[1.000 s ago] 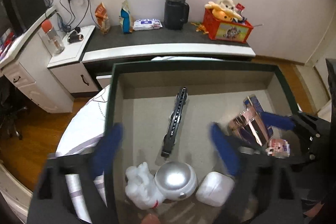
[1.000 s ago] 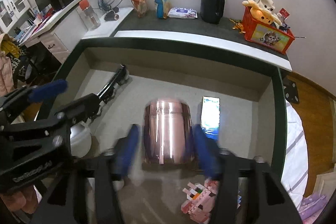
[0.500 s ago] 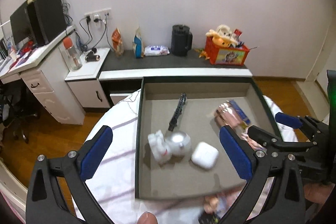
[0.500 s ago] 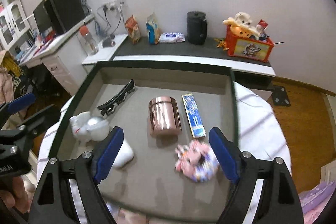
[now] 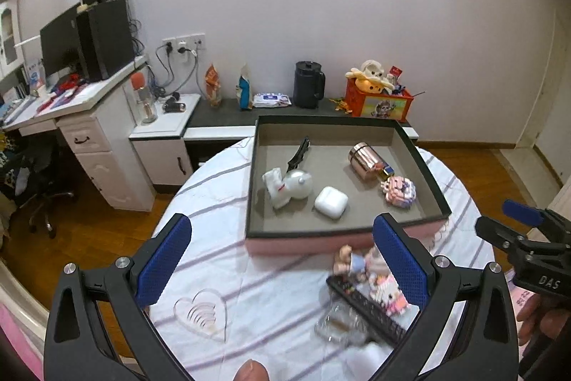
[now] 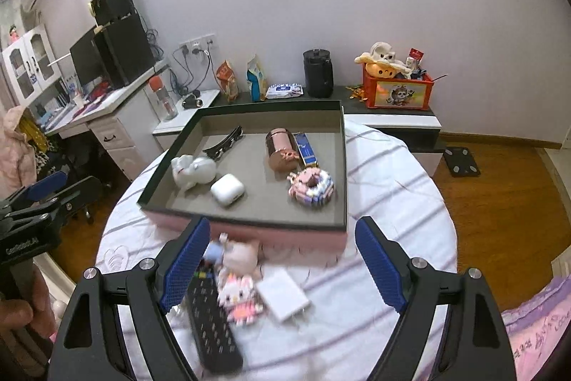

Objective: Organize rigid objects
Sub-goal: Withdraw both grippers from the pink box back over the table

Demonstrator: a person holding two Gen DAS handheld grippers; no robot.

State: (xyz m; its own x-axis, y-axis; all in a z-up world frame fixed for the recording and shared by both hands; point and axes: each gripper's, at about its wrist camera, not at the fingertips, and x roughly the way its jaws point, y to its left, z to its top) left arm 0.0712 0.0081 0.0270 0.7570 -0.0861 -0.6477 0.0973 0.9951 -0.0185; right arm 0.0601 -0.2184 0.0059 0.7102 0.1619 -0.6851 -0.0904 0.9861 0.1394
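Note:
A dark-rimmed pink tray (image 5: pixel 342 228) (image 6: pixel 249 231) on the round table holds a black hair clip (image 5: pixel 299 155), a white astronaut figure (image 5: pixel 287 183), a white earbud case (image 5: pixel 331 202), a copper can (image 5: pixel 364 159), a blue stick (image 6: pixel 306 149) and a pink brick doughnut (image 6: pixel 313 186). In front of the tray lie a black remote (image 6: pixel 212 324), a Hello Kitty brick figure (image 6: pixel 239 299), another small figure (image 6: pixel 235 252) and a white charger (image 6: pixel 283 299). My left gripper (image 5: pixel 282 259) and right gripper (image 6: pixel 282 263) are open and empty, held above the table's near side.
A clear heart-shaped dish (image 5: pixel 201 313) and a clear plastic piece (image 5: pixel 339 327) lie on the striped tablecloth (image 5: pixel 221 202). Behind the table stand a low cabinet with a black kettle (image 5: pixel 308 90) and a red toy box (image 5: pixel 378 100), and a white desk (image 5: pixel 89 131) at left.
Both grippers have pulled back and up from inside the tray. The right gripper has let go of the copper can, which now lies in the tray. The table's front objects have come into view.

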